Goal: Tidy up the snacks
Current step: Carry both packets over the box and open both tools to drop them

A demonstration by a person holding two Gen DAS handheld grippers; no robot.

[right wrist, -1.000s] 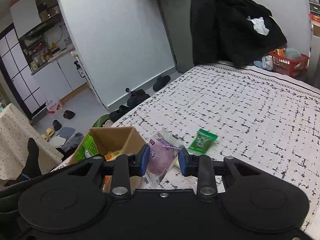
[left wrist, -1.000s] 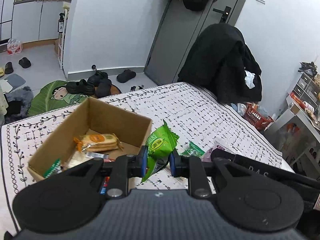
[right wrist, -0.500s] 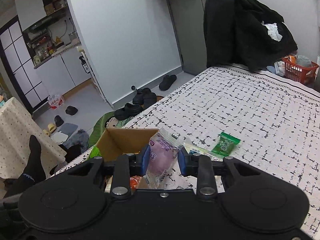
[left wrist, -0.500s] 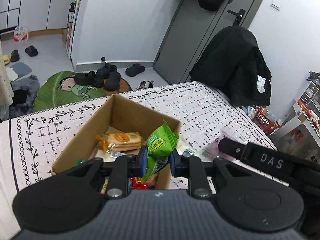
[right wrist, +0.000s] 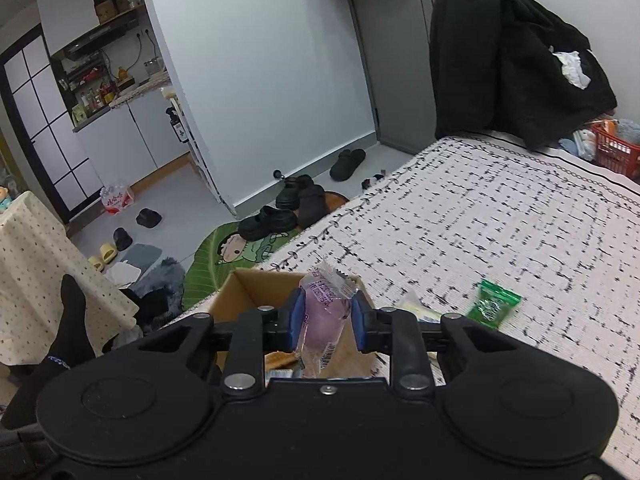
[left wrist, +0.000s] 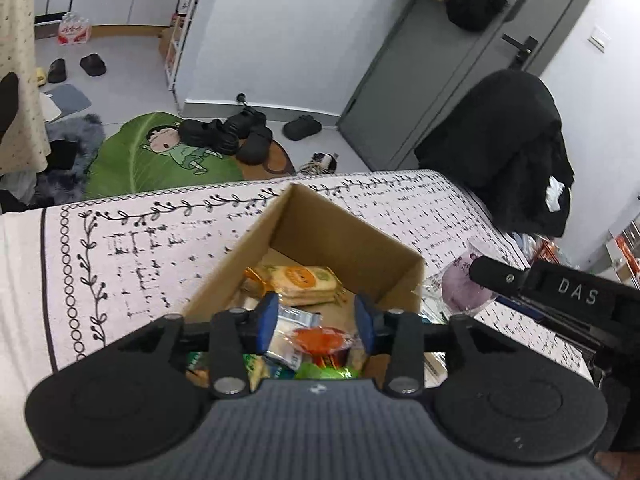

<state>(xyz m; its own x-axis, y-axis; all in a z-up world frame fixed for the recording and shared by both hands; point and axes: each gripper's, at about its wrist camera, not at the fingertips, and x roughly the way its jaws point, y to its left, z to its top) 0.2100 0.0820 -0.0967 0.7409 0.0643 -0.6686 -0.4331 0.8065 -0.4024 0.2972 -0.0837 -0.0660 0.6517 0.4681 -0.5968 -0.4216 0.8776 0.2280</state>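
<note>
Left tongs [left wrist: 316,322] opening above box [left wrist: 356,248]; right tongs [right wrist: 326,322] closing on purple packet [right wrist: 322,316].

Brown box [left wrist: 344,240]; white bedspread [right wrist: 500,216] with black dashes, vine border; purple packet [right wrist: 322,314], clear wrap; green packet [right wrist: 494,303]; orange-labelled biscuits [left wrist: 300,280]; blue pads [left wrist: 267,320]; green cartoon mat [left wrist: 160,156].

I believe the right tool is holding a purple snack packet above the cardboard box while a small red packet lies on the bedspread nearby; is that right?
Not quite: the small packet on the bedspread is green, not red, as the right wrist view shows. The right tool does hold the purple snack packet above the cardboard box.
</note>
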